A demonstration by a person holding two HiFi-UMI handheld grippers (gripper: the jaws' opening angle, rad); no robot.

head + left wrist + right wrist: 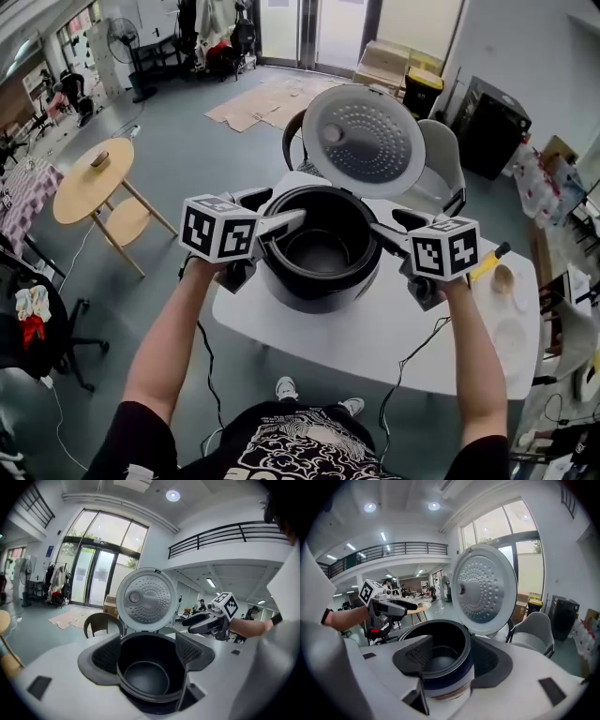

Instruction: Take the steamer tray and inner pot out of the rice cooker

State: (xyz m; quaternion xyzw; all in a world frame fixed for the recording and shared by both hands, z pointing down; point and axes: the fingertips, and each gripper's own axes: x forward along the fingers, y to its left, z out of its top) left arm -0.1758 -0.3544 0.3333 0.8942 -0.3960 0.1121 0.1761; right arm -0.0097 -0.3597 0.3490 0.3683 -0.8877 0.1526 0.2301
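Note:
The black inner pot (323, 253) is empty and hangs over the white table (375, 347), held from both sides. My left gripper (281, 211) is shut on its left side and my right gripper (380, 225) on its right side. In the left gripper view the pot (150, 672) sits between my textured pads (107, 656). The right gripper view shows its dark blue wall (452, 670) and coppery base between the pads (415, 656). Behind it stands the rice cooker's raised lid (361, 141). The pot hides the cooker's body.
A dark chair (292, 141) and a white chair (441, 159) stand behind the table. At the table's right end lie a small bowl (503, 278), a yellow-handled utensil (487, 262) and a pale round dish (511, 337). A round wooden side table (92, 178) stands far left.

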